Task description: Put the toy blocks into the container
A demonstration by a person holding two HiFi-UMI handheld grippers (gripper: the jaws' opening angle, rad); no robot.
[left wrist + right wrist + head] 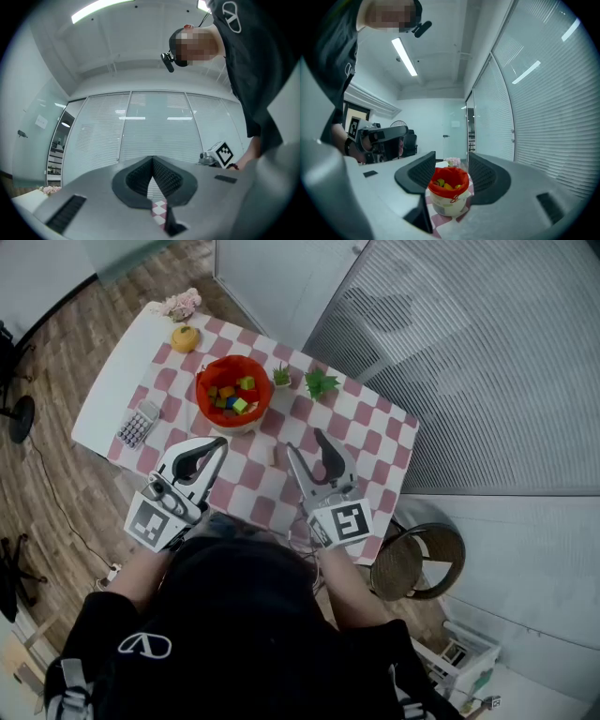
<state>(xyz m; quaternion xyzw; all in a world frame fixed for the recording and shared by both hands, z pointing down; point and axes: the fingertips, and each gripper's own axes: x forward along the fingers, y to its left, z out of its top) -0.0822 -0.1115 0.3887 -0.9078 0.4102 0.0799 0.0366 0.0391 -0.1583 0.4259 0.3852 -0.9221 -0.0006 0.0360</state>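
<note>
You hold both grippers over the checkered surface (253,495): the left gripper (218,442) has its jaws clenched on nothing, while the right gripper (306,442) has its jaws released and empty. Just beyond lies one pale toy block (274,456), seemingly the last. Farther off, the red-lined container (203,397) already holds the coloured blocks (235,396).
</note>
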